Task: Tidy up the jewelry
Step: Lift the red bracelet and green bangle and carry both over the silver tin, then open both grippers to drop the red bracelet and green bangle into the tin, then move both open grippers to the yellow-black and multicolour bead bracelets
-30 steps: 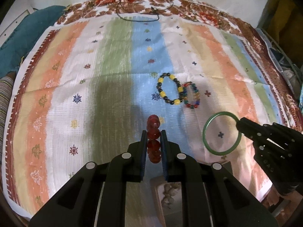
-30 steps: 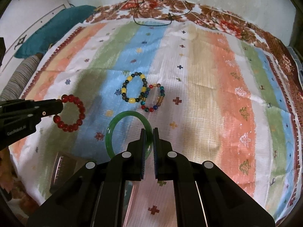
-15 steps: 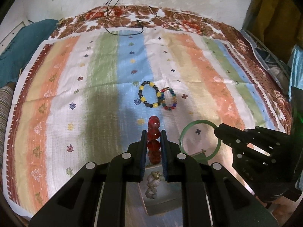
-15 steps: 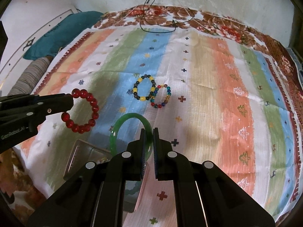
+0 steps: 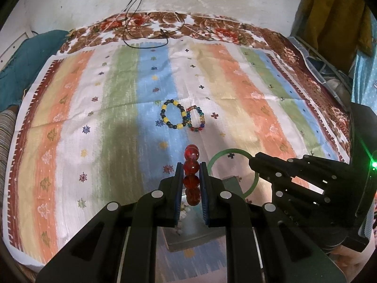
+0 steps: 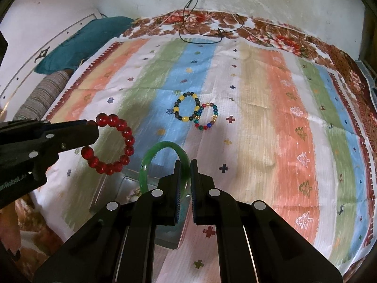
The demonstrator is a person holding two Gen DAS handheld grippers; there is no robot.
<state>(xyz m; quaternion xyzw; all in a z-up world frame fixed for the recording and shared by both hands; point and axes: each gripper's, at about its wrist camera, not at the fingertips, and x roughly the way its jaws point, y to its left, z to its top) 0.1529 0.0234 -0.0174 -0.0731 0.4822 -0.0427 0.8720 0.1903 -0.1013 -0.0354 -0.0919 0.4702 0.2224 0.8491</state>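
Note:
My left gripper is shut on a red bead bracelet, held edge-on above the striped cloth; it also shows in the right wrist view. My right gripper is shut on a green bangle, seen as a ring in the left wrist view. Both hang over a clear jewelry box near the cloth's front edge, with pale jewelry inside it. A yellow-and-black bead bracelet and a multicolour bead bracelet lie touching on the cloth's middle.
The striped cloth covers a bed with a floral border at the back. A black cord lies at the far edge by the white wall. A teal pillow and a striped cushion sit at the left.
Both grippers have pulled back toward the front edge with their bracelets still held. The clear box has come into view beneath them.

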